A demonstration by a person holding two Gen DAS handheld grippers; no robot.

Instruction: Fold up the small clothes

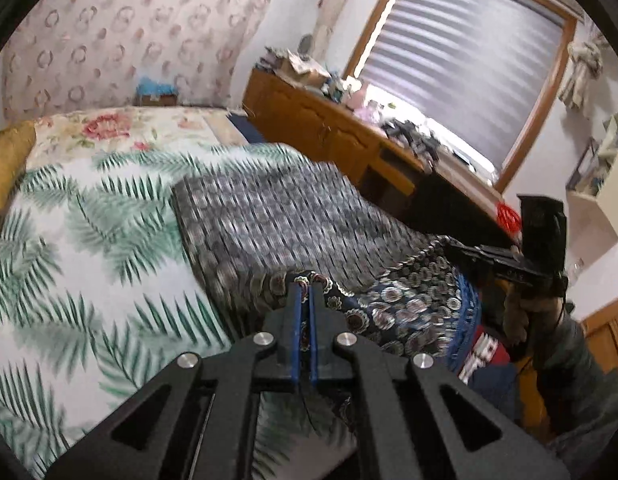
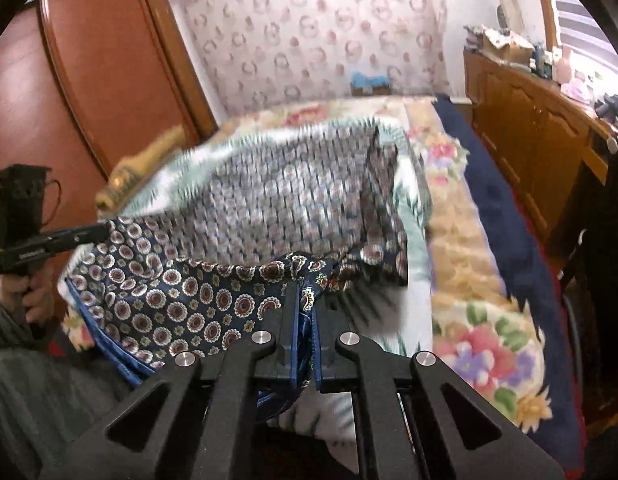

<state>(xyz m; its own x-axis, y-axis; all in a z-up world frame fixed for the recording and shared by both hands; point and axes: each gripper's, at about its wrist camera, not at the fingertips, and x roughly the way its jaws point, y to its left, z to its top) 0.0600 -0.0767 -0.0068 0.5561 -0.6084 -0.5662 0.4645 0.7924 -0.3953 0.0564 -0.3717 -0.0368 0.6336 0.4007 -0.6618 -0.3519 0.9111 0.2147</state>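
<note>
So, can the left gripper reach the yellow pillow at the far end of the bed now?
Probably not as things stand: the left gripper is shut on the patterned cloth, and the yellow pillow lies far off across the bed.

I am in a home bedroom — a bed (image 1: 61, 264) under palm-leaf and floral covers, a wooden wardrobe (image 2: 89, 80), a cluttered sideboard (image 1: 317, 120) and a blind-covered window (image 1: 469, 76).
</note>
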